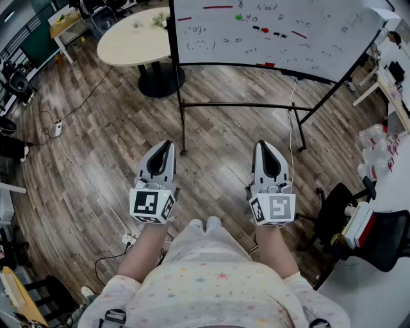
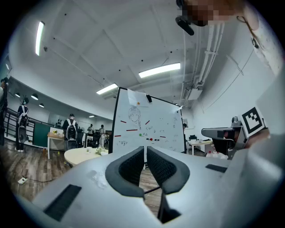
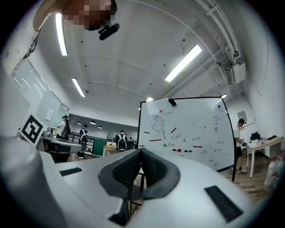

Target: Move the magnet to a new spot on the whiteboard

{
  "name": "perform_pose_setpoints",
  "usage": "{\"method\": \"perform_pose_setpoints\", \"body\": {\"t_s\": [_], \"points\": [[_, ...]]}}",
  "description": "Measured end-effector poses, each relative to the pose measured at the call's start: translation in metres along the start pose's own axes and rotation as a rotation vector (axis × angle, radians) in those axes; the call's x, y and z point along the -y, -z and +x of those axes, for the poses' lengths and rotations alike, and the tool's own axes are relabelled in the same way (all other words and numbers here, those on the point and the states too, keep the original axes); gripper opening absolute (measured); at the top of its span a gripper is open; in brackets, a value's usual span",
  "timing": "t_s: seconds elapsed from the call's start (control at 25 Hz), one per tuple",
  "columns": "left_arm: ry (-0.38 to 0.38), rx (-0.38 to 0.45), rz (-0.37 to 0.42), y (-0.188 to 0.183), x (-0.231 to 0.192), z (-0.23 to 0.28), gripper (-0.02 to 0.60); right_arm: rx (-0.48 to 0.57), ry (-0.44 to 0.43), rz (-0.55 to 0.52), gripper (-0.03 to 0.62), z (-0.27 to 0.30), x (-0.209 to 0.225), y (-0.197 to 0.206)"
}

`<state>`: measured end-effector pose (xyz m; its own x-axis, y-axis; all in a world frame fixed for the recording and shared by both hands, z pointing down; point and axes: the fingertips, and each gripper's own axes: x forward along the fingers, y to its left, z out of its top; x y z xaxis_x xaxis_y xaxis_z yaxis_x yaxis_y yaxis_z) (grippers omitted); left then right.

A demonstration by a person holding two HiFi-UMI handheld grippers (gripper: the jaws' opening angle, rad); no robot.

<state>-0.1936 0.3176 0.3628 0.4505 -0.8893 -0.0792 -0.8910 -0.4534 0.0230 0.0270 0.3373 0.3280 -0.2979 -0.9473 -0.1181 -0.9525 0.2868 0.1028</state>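
The floor (image 1: pixel 115 128) is laid in long brown wood-grain planks. A whiteboard (image 1: pixel 320 25) with a glossy white face and a thin black frame is carried on a black tubular stand. Its face is marked with small handwritten scribbles and short red bars. At nine o'clock of the board a round table (image 1: pixel 128 38) with a smooth pale top is seen on a dark pedestal.

Two small round pieces are stuck to the board: a green magnet (image 1: pixel 239 17) and, at four o'clock of it, a red magnet (image 1: pixel 264 29), flanked by little black pieces. Which of them the task means cannot be told.

The left gripper (image 1: pixel 168 145) and the right gripper (image 1: pixel 264 145) are made of smooth grey-white moulded shells that taper to rounded noses. Each is fitted with black ribbed rubber pads and a cube with square markers at the rear. Both are held low over the floor, side by side.

In the left gripper view the pads are pressed together, with nothing between them; the same is seen in the right gripper view. The magnets are well apart from both grippers. In the head view they lie at twelve to one o'clock of the left gripper and at twelve o'clock of the right. In each gripper view they sit just above the jaw tips, on the board far beyond.
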Motion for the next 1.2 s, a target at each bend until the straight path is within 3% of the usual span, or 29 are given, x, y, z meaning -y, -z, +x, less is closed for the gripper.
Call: {"method": "perform_pose_setpoints", "body": {"t_s": [0.76, 1.0, 1.2], "points": [[-0.028, 0.006, 0.015, -0.005, 0.036, 0.036, 0.029, 0.026, 0.005, 0.073, 0.003, -0.006, 0.064, 0.002], [-0.031, -0.026, 0.029, 0.005, 0.058, 0.05, 0.031, -0.011, -0.002, 0.103, 0.068, -0.006, 0.091, 0.016], [-0.049, -0.06, 0.018, 0.014, 0.062, 0.06, 0.142, -0.031, -0.012, 0.114, 0.125, 0.003, 0.1, 0.027]]}}
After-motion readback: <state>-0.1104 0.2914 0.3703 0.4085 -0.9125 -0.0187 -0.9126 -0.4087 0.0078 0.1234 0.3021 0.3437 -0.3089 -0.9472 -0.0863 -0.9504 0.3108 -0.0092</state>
